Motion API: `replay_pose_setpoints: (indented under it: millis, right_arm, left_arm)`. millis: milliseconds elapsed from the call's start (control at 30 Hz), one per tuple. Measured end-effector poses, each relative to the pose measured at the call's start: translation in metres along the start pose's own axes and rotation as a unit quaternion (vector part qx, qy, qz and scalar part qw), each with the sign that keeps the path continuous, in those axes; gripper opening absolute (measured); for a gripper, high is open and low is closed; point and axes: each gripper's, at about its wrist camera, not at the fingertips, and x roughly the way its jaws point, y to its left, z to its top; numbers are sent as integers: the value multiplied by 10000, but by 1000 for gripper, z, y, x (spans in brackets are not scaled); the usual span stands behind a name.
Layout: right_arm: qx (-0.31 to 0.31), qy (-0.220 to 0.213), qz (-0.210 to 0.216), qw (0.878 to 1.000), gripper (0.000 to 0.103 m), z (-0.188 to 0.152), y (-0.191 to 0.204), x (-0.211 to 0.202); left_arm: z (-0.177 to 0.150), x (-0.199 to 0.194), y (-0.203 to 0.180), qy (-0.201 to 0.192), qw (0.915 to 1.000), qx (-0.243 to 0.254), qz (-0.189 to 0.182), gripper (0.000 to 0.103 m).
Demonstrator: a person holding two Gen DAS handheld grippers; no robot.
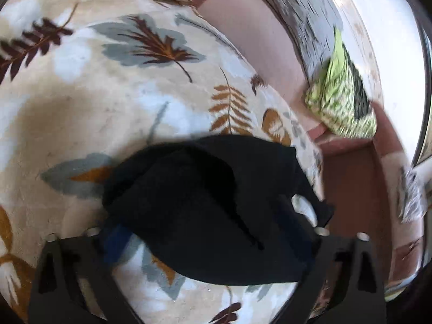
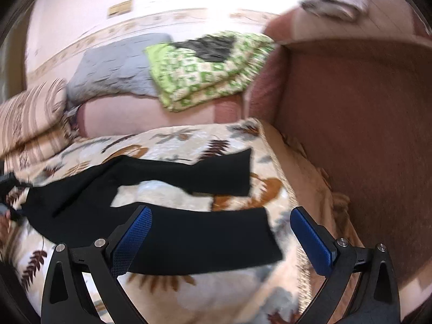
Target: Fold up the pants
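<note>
Matt black cloth pants; fuzzy leaf-print blanket; knurled blue rubbery pads; quilted green cloth, upper centre.

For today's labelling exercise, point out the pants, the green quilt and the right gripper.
pants [image 2: 189,240]: right wrist view, on the nearer leg.
green quilt [image 2: 205,75]: right wrist view, on its patterned top.
right gripper [image 2: 220,239]: right wrist view, midway between its blue pads.

Leaf-print blanket over pink sofa (green patterned cushion behind); pale wall, bright daylight.
</note>
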Motion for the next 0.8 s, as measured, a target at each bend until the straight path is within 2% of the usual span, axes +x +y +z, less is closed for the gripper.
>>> replay_pose_setpoints:
  millis: [33,67,133,200,233,300,367,433,467,500,600,633,667,700,767,800]
  right_arm:
    - [188,33,-33,9998,102,-1,-13,-1]
    - [448,69,-33,9990,102,-3,-30,-2]
    - [1092,252,147,9936,102,-9,-65,0]
    - [2023,452,487,9771,98,-20,-103,6]
    - [2454,508,704,9655,94,-26,-119,10]
    - [3317,768,1165,9330,75,-43,-145,25]
    - [3922,1187,1522,8994,62,-61,-158,45]
    - [4165,1559,1775,8779,57,-70,-156,61]
    - [4198,1655,1878,8724,54,-72,-152,68]
    - [4185,1684,1880,8725,53,-72,-151,71]
    - [4117,1774,1816,8752,51,-70,-145,80]
    - [4142,1817,1749,8746,51,-72,-147,82]
    - [4202,1955,1682,8700,51,-76,-147,86]
    - [4249,2054,1705,8650,51,-79,-146,91]
    - [4227,1985,1726,8672,51,-78,-148,91]
    - [4182,1965,1733,8698,46,-77,-146,92]
  left_arm:
    - [-2,1,-4,36,9997,170,191,65]
    - [-4,3,-7,70,9992,263,296,57]
    - [-10,5,-14,110,9965,536,638,31]
    - [-13,3,-20,34,9940,728,813,19]
    - [-14,1,-23,-29,9939,783,772,18]
    - [-15,0,-27,-71,9929,889,787,18]
    - [-17,1,-29,-38,9916,980,839,18]
    - [-18,2,-33,-60,9900,1050,935,20]
    - [-19,3,-35,-73,9891,1088,989,23]
    - [-19,3,-36,-100,9887,1099,1012,30]
    - [-20,3,-37,-118,9896,1086,939,32]
    - [-20,3,-37,-102,9893,1110,938,24]
    - [-20,4,-39,-77,9883,1156,991,9]
    - [-21,4,-39,-74,9873,1185,1054,4]
    - [-21,-1,-36,-184,9872,1093,1148,3]
    - [-21,-6,-33,-249,9880,987,1159,3]
